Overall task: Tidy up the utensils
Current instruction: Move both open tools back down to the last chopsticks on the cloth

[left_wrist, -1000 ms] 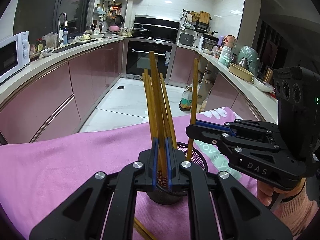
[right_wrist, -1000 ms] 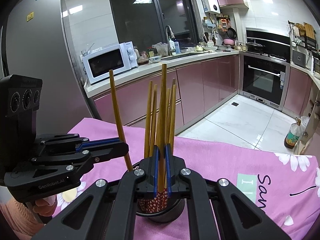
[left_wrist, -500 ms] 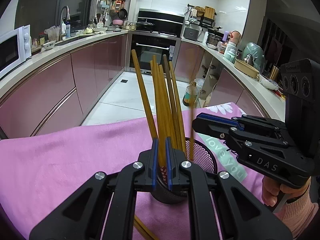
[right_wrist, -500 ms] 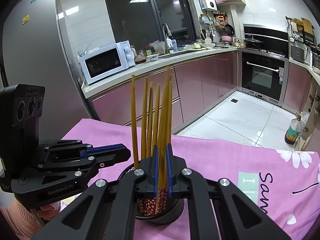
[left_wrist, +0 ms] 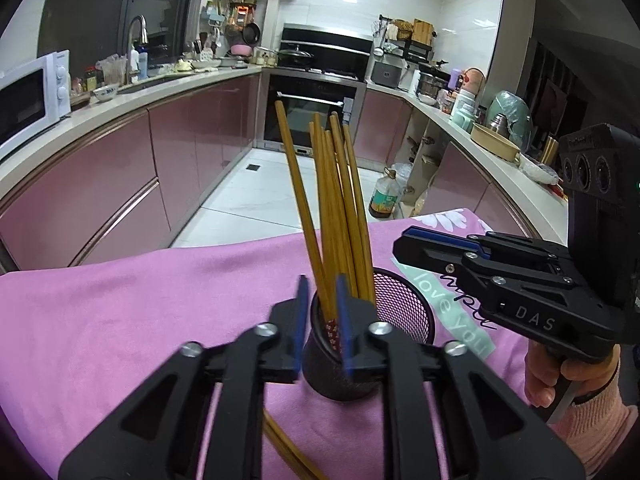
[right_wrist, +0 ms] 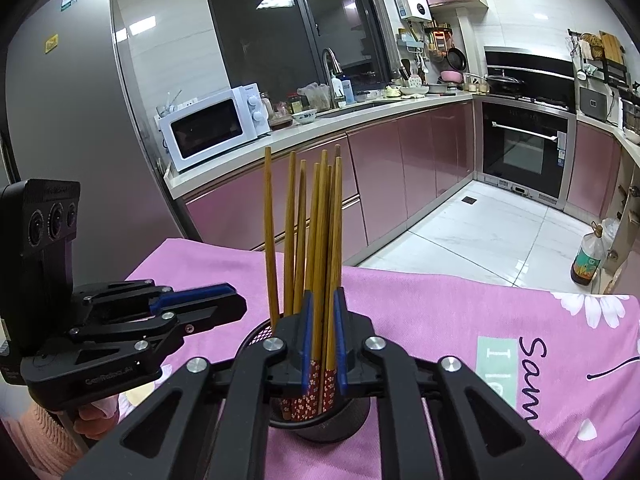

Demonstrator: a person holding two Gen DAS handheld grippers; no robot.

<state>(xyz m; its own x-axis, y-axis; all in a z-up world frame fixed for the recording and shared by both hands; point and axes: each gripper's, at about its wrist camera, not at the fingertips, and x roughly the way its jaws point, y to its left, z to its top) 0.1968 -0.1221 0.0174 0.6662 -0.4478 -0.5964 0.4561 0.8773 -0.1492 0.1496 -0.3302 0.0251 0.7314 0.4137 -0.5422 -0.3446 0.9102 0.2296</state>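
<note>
My left tongs (left_wrist: 322, 320) hover right over the black mesh cup (left_wrist: 404, 312) on the pink cloth (left_wrist: 120, 312), and the jaws are opening now, a narrow gap between the blue pads (left_wrist: 301, 312), with a chopstick standing in that gap but no pad pressing on it. My right tongs (right_wrist: 323, 336) are opening too, also only narrowly; two chopsticks rise between the pads there and look free of them. The bundle of wooden chopsticks (right_wrist: 316, 232) stands upright in the cup, patterned red ends down inside it, tops fanned slightly apart, one stick leaning off to the left of the others. From the left camera I see my right tongs coming in from the side, nose just beside the cup's rim, my hand (left_wrist: 560, 376) in a pink knit sleeve under them. A couple more chopsticks (left_wrist: 284, 448) lie flat on the cloth beneath my left tongs, near the cup's foot.
</note>
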